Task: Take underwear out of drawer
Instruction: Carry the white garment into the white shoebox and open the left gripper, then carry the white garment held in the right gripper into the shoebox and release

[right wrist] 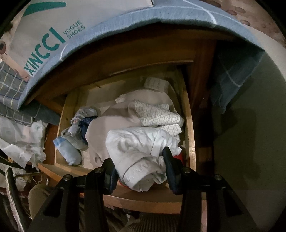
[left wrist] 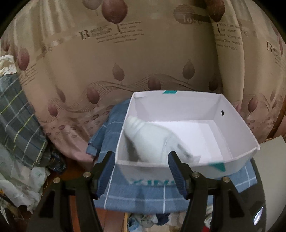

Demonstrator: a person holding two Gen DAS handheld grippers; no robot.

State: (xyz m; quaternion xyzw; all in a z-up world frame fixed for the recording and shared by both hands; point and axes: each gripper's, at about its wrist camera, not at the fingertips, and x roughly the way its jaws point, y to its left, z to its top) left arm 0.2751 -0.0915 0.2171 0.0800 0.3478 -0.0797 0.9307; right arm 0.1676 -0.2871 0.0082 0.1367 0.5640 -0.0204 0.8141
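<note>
Socks [right wrist: 75,135] and folded cloths [right wrist: 157,116] crowd the wooden drawer [right wrist: 189,125]. The right gripper [right wrist: 140,166] clamps crumpled white underwear [right wrist: 141,148] above its front; the long axis runs toward the camera. The left gripper [left wrist: 141,160] stands open before a white shoebox [left wrist: 237,128].

Left claw [left wrist: 141,171] gapes wide; right claw [right wrist: 141,171] grips cloth.

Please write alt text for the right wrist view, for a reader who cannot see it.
The right claw grips a bundle of white underwear above an open wooden drawer full of folded clothes. A white shoe box sits on a blue checked cloth above.
</note>
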